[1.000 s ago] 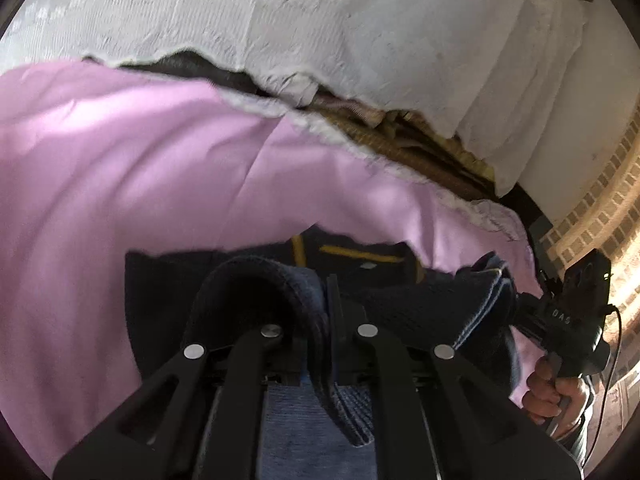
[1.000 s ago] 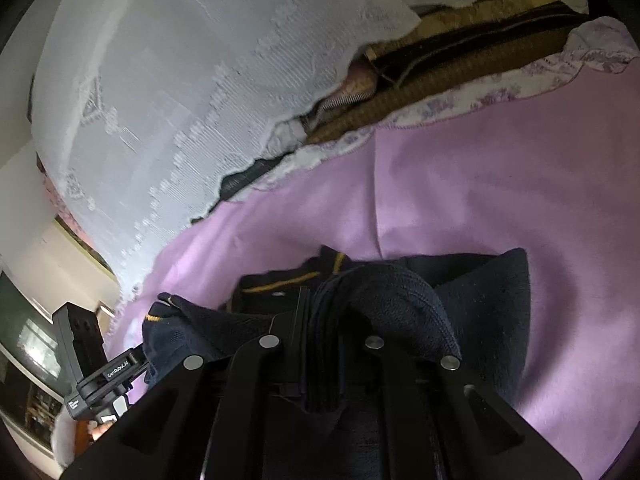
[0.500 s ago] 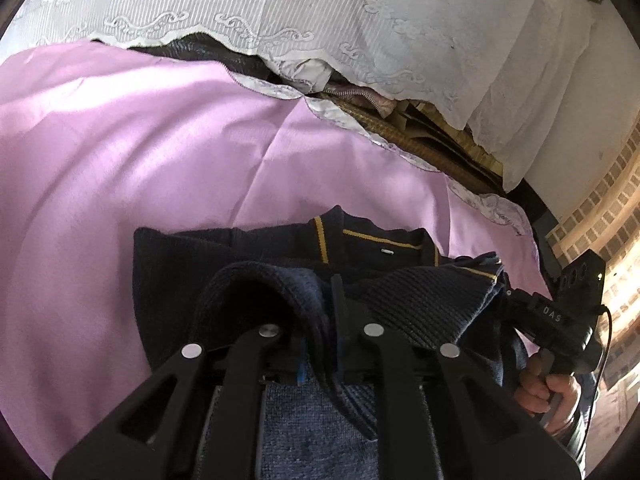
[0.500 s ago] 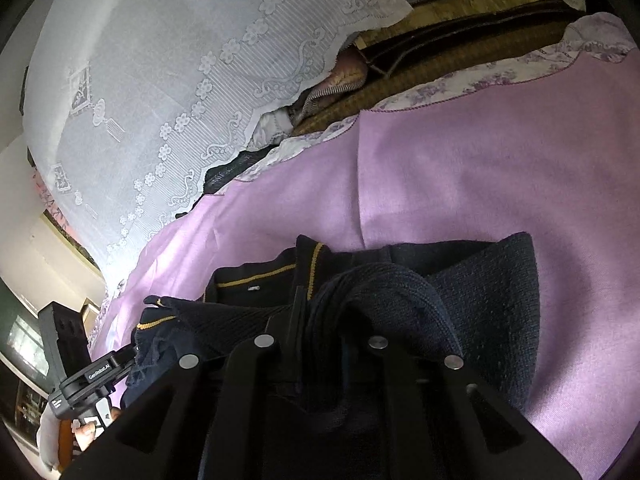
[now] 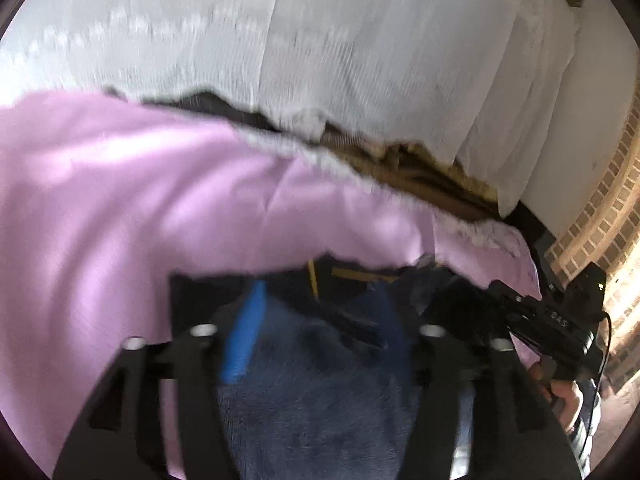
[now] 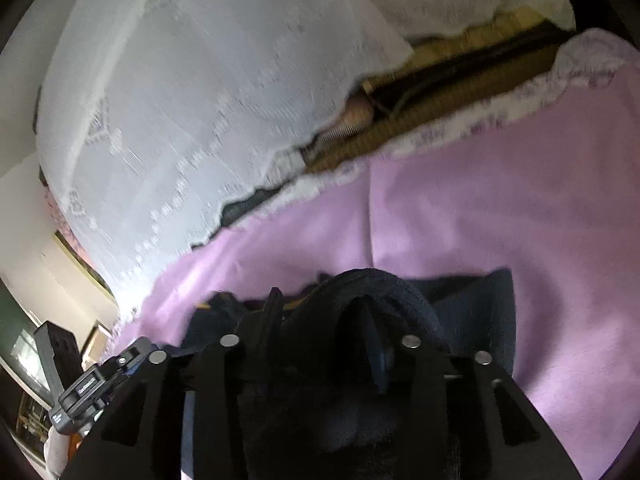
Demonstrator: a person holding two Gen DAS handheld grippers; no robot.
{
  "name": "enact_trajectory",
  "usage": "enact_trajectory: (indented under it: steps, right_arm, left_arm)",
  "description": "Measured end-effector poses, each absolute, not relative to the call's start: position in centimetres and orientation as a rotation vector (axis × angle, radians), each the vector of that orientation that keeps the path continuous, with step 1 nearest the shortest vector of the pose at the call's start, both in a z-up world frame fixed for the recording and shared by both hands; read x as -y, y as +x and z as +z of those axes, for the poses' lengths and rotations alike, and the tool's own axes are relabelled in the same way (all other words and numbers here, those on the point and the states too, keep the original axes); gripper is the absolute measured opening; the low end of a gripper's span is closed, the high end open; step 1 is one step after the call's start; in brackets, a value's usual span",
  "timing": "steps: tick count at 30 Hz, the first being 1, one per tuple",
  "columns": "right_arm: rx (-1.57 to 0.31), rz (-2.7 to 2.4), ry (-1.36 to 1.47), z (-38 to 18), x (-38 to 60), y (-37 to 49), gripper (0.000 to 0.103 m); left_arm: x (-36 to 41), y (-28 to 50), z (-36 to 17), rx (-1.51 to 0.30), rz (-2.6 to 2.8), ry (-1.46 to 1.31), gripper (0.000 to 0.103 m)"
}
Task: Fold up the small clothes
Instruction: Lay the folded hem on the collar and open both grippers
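A pink sheet (image 5: 120, 200) covered the surface, creased and patched with sunlight. Beyond its far edge hung a white lace curtain (image 5: 320, 40), its scalloped hem just above the sheet. Between the hem and the sheet showed folded brown and tan fabric (image 6: 440, 92). To the right of the curtain stood a brick wall (image 5: 612, 200); to its left, a cream wall (image 6: 36, 248).
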State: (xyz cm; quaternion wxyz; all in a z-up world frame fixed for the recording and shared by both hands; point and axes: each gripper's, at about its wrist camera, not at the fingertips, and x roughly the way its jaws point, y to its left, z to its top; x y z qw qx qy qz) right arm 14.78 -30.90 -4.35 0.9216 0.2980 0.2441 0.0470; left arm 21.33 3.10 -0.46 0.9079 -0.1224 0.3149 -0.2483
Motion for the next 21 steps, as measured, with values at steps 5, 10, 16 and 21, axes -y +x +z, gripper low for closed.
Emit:
enact_trajectory:
  steps: [5,10,16,21]
  right_arm:
    - [-0.446,0.153,0.622,-3.2,30.6,14.2,0.074]
    - [-0.440,0.177,0.715,-3.6,32.4,14.3,0.077]
    - [-0.400,0.021,0.701,-2.8,35.2,13.2,0.048]
    - [-0.496,0.038,0.512,-3.2,31.6,14.6,0.011]
  left_arm:
    - [-2.3,20.4,0.7,-0.610,-0.547,-0.219,0.071]
    - [0.7,20.4,-1.3,-0.667,-0.561,-0.087,0.071]
    - [0.7,23.6,-5.5,-0.843,-0.391,-0.034,0.069]
    - [-1.5,24.6,-5.6,-0.890,-0.385,-0.157,0.054]
